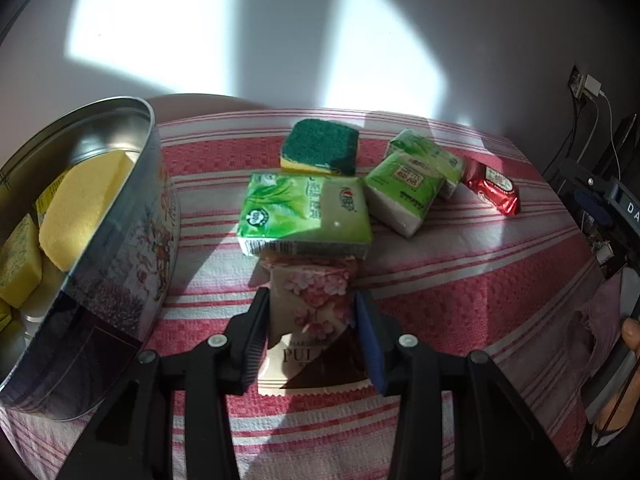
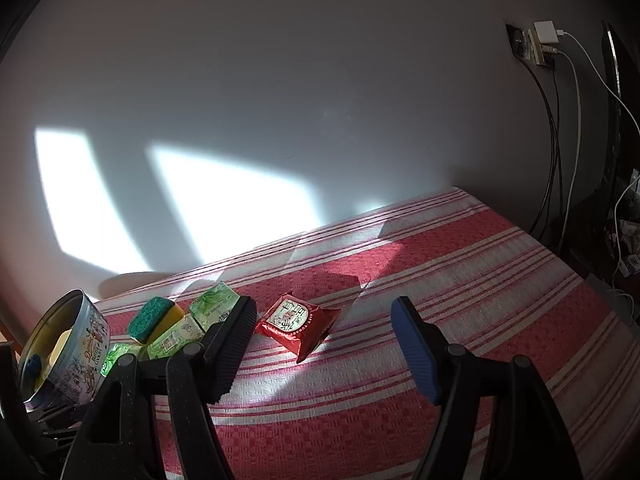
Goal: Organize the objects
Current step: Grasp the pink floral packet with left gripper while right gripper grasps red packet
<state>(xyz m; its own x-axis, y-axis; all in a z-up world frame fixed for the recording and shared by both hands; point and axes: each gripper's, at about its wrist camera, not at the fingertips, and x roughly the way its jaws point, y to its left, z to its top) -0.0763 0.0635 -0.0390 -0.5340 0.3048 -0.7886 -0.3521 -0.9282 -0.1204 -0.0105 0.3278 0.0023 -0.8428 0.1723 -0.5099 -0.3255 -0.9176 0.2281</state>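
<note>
The left gripper [image 1: 312, 312] is clamped on a pink sachet [image 1: 314, 320] with blossom print and a brown corner, lying on the striped cloth [image 1: 460, 300] at 6 o'clock of the green tissue pack [image 1: 306, 214]. The tin [image 1: 116, 248] stands at 9 o'clock. The right gripper [image 2: 324, 344] gapes empty, with the red packet [image 2: 298, 326] ahead.

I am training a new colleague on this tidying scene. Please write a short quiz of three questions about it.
1. True or false: the left tool is shut on the pink flowered packet.
2. What lies inside the round tin? A) yellow sponges B) red packets C) nothing
3. Fill in: the right tool is ____, with the red packet lying on the striped cloth beyond it.

Key: 1 true; 2 A, yellow sponges; 3 open.
</note>
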